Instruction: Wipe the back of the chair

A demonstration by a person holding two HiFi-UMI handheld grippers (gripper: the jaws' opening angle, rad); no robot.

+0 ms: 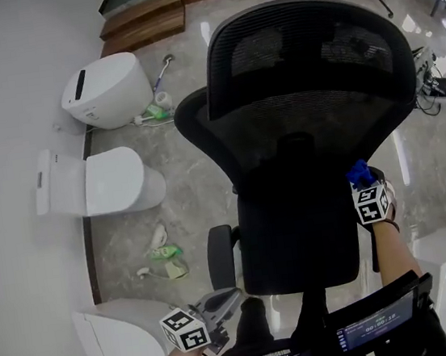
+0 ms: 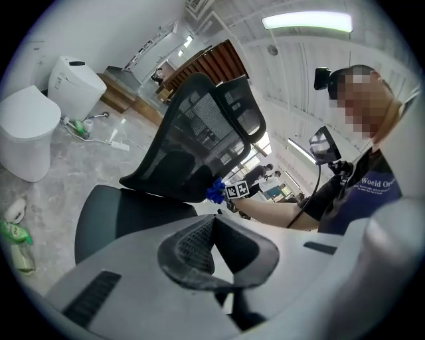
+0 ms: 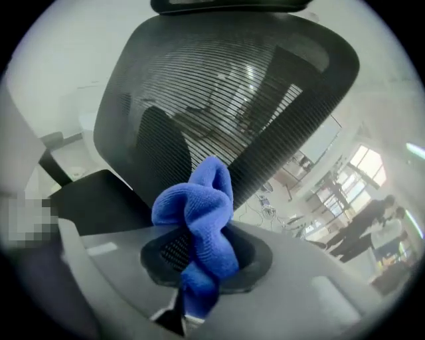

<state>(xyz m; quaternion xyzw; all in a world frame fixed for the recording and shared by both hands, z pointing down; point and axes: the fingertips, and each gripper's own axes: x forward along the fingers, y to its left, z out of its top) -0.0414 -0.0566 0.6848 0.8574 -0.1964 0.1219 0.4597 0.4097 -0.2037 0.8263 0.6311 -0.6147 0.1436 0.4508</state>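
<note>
A black mesh office chair stands on the stone floor, its back point(image 1: 308, 80) at 12 o'clock in the head view and its seat point(image 1: 296, 237) just below the middle. The right gripper point(image 3: 199, 273) is clamped on a bunched blue cloth point(image 3: 199, 219), which stands up from between the jaws in a twisted wad. In the head view this gripper sits at about 4 o'clock from the chair back, close against its lower right edge. The cloth is at the rim of the mesh there, possibly touching it, though the contact itself is not clear. The left gripper point(image 2: 216, 247) has its jaws closed together with nothing between them. It hangs at 7 o'clock of the seat, near the left armrest point(image 1: 221, 255) and apart from the chair. White toilets point(image 1: 114, 183) line the wall at 9 to 10 o'clock, with a green bottle point(image 1: 165, 254) lying on the floor between them and the chair.
</note>
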